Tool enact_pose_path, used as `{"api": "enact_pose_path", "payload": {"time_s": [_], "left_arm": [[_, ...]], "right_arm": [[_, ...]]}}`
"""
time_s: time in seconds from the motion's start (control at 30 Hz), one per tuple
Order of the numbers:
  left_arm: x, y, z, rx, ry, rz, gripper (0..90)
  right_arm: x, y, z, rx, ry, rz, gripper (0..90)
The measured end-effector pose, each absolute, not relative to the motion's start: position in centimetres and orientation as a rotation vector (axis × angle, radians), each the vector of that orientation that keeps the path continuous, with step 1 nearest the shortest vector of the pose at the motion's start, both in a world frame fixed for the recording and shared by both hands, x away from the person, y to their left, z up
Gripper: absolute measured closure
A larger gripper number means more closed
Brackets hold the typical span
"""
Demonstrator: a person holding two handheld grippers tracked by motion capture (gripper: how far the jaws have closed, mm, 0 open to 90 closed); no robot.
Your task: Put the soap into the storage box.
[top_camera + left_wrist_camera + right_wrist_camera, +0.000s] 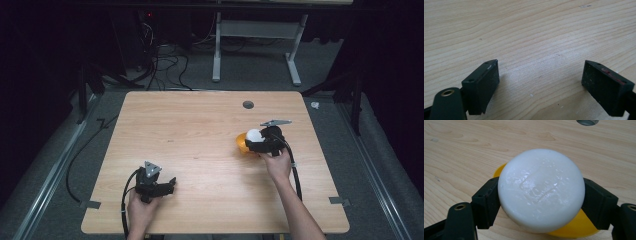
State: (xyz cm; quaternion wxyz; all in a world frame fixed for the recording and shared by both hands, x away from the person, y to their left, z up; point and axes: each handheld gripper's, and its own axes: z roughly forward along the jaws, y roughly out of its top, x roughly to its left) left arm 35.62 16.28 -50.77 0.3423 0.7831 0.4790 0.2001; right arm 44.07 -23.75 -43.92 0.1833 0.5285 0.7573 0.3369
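In the high view, a right gripper (256,142) is held over the right half of the wooden table (200,140), with a white disc (254,135) clasped at its tip above a yellow bowl (241,143); a left gripper (167,187) is held low near the front edge, well apart from them, its black cable (124,200) trailing toward the person. In the left gripper view, the jaws are spread wide over bare wood grain, nothing between them. In the right gripper view, the white disc (541,188) (glossy, faintly embossed) is gripped on both sides by the jaws, just above the yellow bowl (574,226), and a round hole (586,122) in the table is seen beyond.
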Motion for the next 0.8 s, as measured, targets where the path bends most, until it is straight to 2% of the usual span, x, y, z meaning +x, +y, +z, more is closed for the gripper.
{"api": "enact_pose_path", "payload": {"time_s": [0.8], "left_arm": [[35.6,16.3,-50.8,2.036,1.246,0.52,14.9]], "right_arm": [[45.3,-23.8,-45.6,1.564,2.132,0.889,24.7]]}}
